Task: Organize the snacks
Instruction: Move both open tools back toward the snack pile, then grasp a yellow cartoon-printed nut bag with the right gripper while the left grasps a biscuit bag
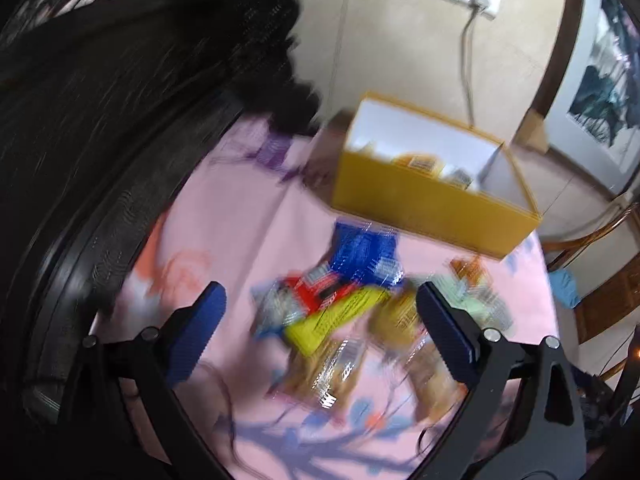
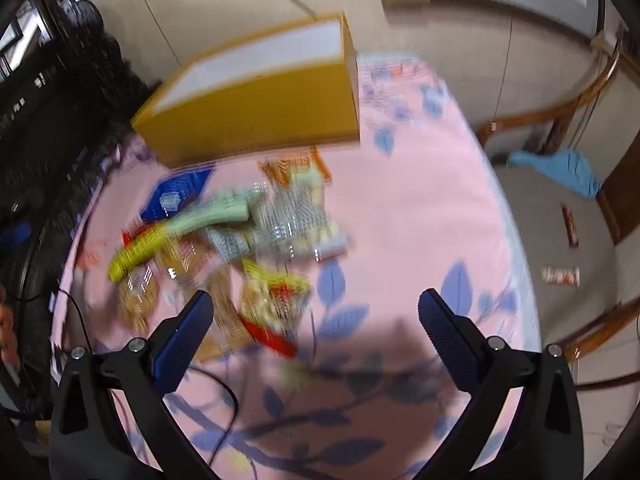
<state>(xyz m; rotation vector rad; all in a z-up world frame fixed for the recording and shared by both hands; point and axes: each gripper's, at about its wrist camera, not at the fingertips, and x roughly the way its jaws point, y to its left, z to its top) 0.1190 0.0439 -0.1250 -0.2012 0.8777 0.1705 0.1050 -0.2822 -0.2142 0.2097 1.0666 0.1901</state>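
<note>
Both wrist views are evenly lit by soft, seemingly diffuse indoor light. Strong motion blur smears the snack packets (image 1: 340,312) and the yellow box (image 1: 432,200); print on the wrappers is unreadable. Glare glints on the clear wrappers (image 2: 296,220). A soft shadow falls across the pink tablecloth (image 2: 400,240) in the right view. Fisheye curvature bends the edges, and the corners go black.

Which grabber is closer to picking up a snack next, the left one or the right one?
Probably the left. The left gripper is open with the yellow packet right between its fingers. The right gripper is open too, but mostly over bare pink cloth, the pile off to one side.
</note>
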